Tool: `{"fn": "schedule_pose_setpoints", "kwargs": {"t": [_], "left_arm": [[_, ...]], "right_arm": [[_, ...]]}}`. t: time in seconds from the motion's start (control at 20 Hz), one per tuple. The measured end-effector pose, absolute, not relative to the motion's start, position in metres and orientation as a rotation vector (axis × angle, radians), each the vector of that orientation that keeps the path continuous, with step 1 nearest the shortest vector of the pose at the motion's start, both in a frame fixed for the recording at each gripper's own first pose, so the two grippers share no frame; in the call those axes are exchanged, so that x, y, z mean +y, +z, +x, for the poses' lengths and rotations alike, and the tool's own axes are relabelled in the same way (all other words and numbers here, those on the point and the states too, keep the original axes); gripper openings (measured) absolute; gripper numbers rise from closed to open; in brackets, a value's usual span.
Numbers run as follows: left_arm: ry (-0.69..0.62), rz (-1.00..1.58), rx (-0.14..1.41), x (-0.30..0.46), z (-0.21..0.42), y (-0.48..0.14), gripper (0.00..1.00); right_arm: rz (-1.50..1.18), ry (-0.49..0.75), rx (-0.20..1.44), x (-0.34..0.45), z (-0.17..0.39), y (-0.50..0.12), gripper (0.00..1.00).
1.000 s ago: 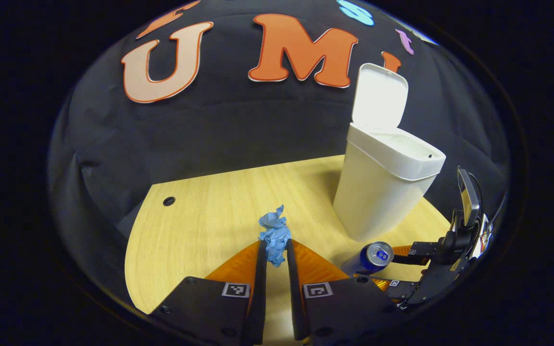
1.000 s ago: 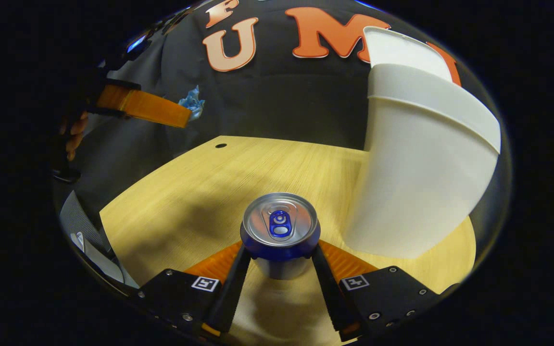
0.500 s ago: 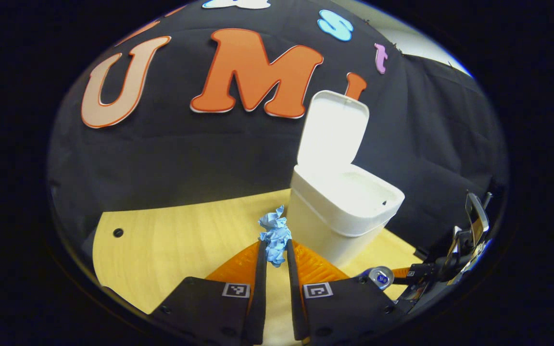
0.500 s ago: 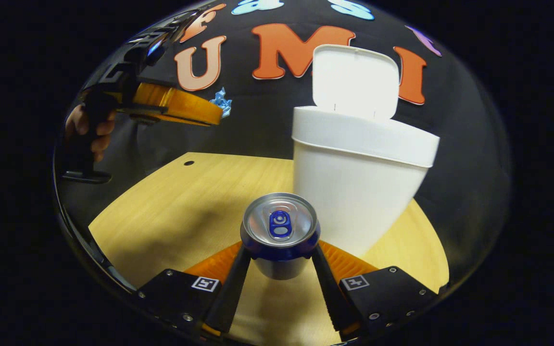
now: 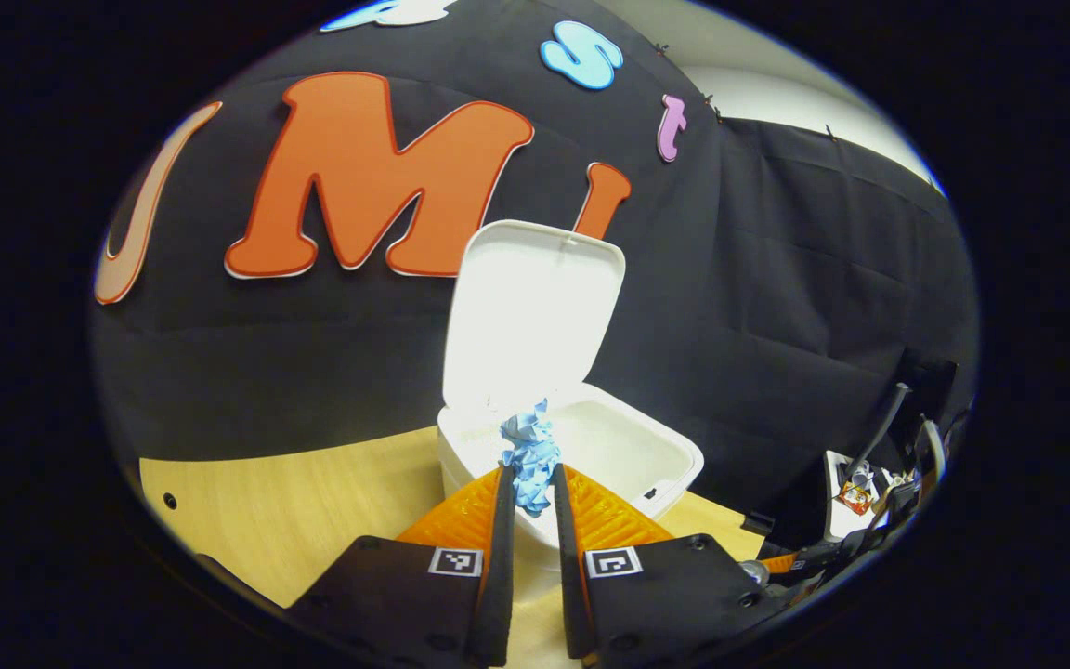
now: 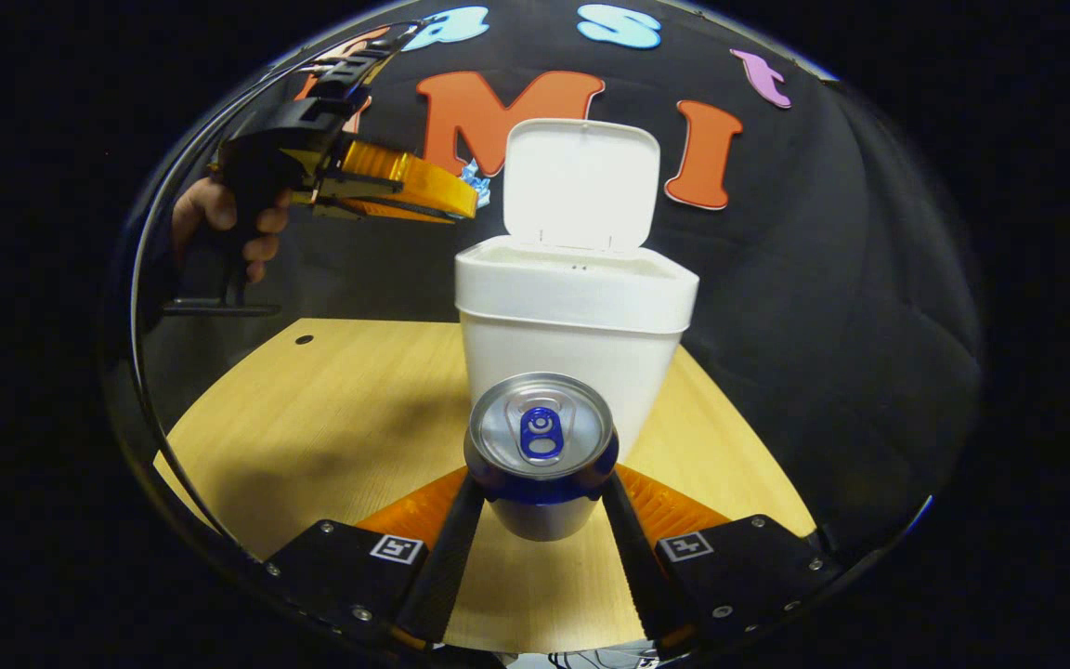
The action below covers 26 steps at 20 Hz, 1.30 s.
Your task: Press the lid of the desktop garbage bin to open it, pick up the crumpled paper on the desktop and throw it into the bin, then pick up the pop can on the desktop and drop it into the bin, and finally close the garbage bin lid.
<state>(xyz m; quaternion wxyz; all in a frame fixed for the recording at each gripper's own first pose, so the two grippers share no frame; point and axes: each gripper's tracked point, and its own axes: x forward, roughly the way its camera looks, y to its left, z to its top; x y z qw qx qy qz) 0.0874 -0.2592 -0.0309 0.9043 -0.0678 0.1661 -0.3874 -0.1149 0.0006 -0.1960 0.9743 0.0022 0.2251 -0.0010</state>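
The bin (image 6: 577,321) stands upright on the desk (image 6: 331,409), long axis vertical, with its lid (image 6: 581,181) swung up and back on the rear hinge so that the lid's inner face points toward both cameras. In the left gripper view, the left gripper (image 5: 528,478) has both fingers clamped on the paper (image 5: 529,451), a blue crumpled wad that sticks up past the fingertips and sits in front of the open mouth of the bin (image 5: 591,446), near its front rim. In the right gripper view the same gripper (image 6: 461,197) is held by a hand (image 6: 219,218) high above the desk, pointing at the lid's left edge, the paper (image 6: 474,181) at its tip. The right gripper (image 6: 540,483) has both fingers pressed on the sides of the can (image 6: 540,446). The can's long axis runs along the fingers, its top end and blue pull tab facing the camera. No brand or legible writing is visible on the can or bin; the square markers on the gripper bodies carry no readable text.
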Motion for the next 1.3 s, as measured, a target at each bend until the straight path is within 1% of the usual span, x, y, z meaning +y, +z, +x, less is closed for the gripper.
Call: {"fn": "schedule_pose_setpoints", "kwargs": {"t": [0.15,0.3,0.5,0.55,0.6,0.65,0.7,0.75,0.8,0.85,0.95,1.05,1.1,1.15,1.3], "left_arm": [[-0.833,-0.114,0.346,-0.283,0.091,-0.033,0.26],[-0.817,-0.095,0.382,-0.294,0.094,-0.045,0.26],[-0.819,-0.099,0.406,-0.302,0.096,-0.051,0.41],[-0.816,-0.095,0.403,-0.302,0.097,-0.050,0.51],[-0.818,-0.089,0.406,-0.301,0.094,-0.050,0.47],[-0.819,-0.082,0.408,-0.302,0.094,-0.051,0.59],[-0.818,-0.078,0.404,-0.300,0.095,-0.051,0.64],[-0.817,-0.079,0.397,-0.299,0.095,-0.048,0.71],[-0.814,-0.080,0.392,-0.297,0.095,-0.048,0.72],[-0.807,-0.082,0.389,-0.295,0.096,-0.047,0.80],[-0.797,-0.089,0.390,-0.291,0.096,-0.047,0.89],[-0.781,-0.097,0.391,-0.283,0.094,-0.046,0.93],[-0.771,-0.099,0.384,-0.277,0.093,-0.044,0.93],[-0.761,-0.096,0.374,-0.271,0.093,-0.041,0.96],[-0.722,-0.076,0.347,-0.247,0.091,-0.038,0.97]], "right_arm": [[0.010,-0.066,0.433,-0.003,-0.119,-0.177,0.77],[0.015,-0.117,0.421,-0.010,-0.122,-0.164,0.77],[0.019,-0.160,0.407,-0.018,-0.125,-0.146,0.77],[0.016,-0.167,0.401,-0.022,-0.124,-0.143,0.77],[0.014,-0.174,0.395,-0.026,-0.125,-0.138,0.77],[0.012,-0.173,0.389,-0.027,-0.123,-0.133,0.77],[0.005,-0.176,0.384,-0.029,-0.119,-0.129,0.77],[-0.001,-0.178,0.376,-0.032,-0.116,-0.125,0.77],[-0.006,-0.178,0.367,-0.035,-0.114,-0.120,0.77],[-0.008,-0.178,0.356,-0.038,-0.111,-0.115,0.77],[-0.019,-0.175,0.332,-0.042,-0.102,-0.103,0.77],[-0.048,-0.164,0.307,-0.049,-0.091,-0.092,0.77],[-0.062,-0.155,0.287,-0.051,-0.087,-0.084,0.77],[-0.072,-0.145,0.273,-0.049,-0.083,-0.076,0.77],[-0.085,-0.111,0.232,-0.041,-0.064,-0.054,0.77]]}}
